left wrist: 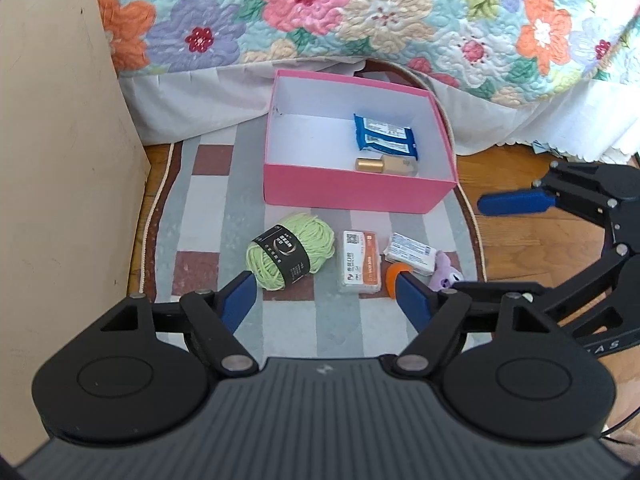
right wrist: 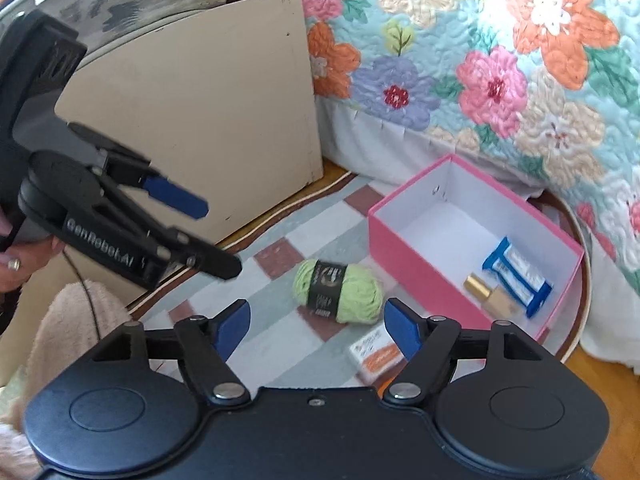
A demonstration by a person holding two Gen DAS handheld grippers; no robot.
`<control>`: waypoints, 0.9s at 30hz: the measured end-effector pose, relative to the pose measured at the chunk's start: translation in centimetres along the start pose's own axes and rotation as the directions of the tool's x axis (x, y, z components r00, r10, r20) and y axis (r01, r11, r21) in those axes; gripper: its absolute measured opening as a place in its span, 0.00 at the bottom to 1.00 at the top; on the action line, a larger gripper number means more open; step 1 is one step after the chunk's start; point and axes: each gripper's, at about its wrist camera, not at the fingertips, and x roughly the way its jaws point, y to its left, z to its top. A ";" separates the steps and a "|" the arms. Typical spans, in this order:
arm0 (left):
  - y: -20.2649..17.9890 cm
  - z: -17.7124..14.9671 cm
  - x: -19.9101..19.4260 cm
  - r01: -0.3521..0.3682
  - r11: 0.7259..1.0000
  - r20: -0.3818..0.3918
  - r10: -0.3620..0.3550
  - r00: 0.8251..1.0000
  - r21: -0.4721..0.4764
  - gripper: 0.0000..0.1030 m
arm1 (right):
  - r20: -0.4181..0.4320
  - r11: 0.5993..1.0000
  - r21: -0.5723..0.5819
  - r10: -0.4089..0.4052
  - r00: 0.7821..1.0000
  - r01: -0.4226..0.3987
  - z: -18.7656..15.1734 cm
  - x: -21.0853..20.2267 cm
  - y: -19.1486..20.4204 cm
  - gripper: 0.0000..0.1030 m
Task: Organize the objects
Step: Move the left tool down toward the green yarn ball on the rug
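A pink box (left wrist: 352,192) stands on the checked rug and holds a blue wipes pack (left wrist: 384,136) and a gold-capped bottle (left wrist: 386,165). In front of it lie a green yarn ball (left wrist: 290,256), an orange-and-white carton (left wrist: 360,264), a white packet (left wrist: 410,254), a purple plush toy (left wrist: 444,272) and a partly hidden orange thing (left wrist: 394,276). My left gripper (left wrist: 326,284) hovers open over this row, nothing between its fingers. My right gripper (right wrist: 316,312) is open and empty too, with the yarn ball (right wrist: 340,292) just beyond its fingertips.
A bed with a floral quilt (left wrist: 360,20) rises behind the box. A beige cabinet panel (left wrist: 60,160) stands at the left of the rug (left wrist: 208,208). Wooden floor (left wrist: 540,248) shows at the right. A hand with a ring (right wrist: 16,264) holds the left gripper.
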 end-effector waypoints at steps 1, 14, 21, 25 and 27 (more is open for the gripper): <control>0.2 0.0 0.4 0.000 1.000 0.006 0.000 1.000 -0.002 0.74 | 0.013 1.000 -0.001 0.001 1.000 -0.001 0.1 0.4 -0.1 0.80; 7.7 0.3 10.7 -0.062 0.981 0.001 0.064 0.998 -0.182 0.76 | 0.040 1.000 0.018 0.004 0.999 -0.005 -0.8 9.4 -0.5 0.85; 10.2 0.1 15.9 0.000 0.965 -0.002 -0.001 1.000 -0.261 0.79 | -0.053 0.998 0.061 0.019 0.998 -0.016 -2.7 15.1 0.0 0.85; 10.5 0.1 17.9 0.120 0.954 0.022 -0.118 0.993 -0.276 0.79 | -0.067 0.995 0.093 0.027 0.997 -0.021 -3.9 17.1 0.1 0.85; 10.4 0.1 18.6 0.147 0.953 0.036 -0.142 0.989 -0.265 0.79 | -0.060 0.990 0.142 0.031 0.998 -0.022 -4.7 18.1 -0.2 0.85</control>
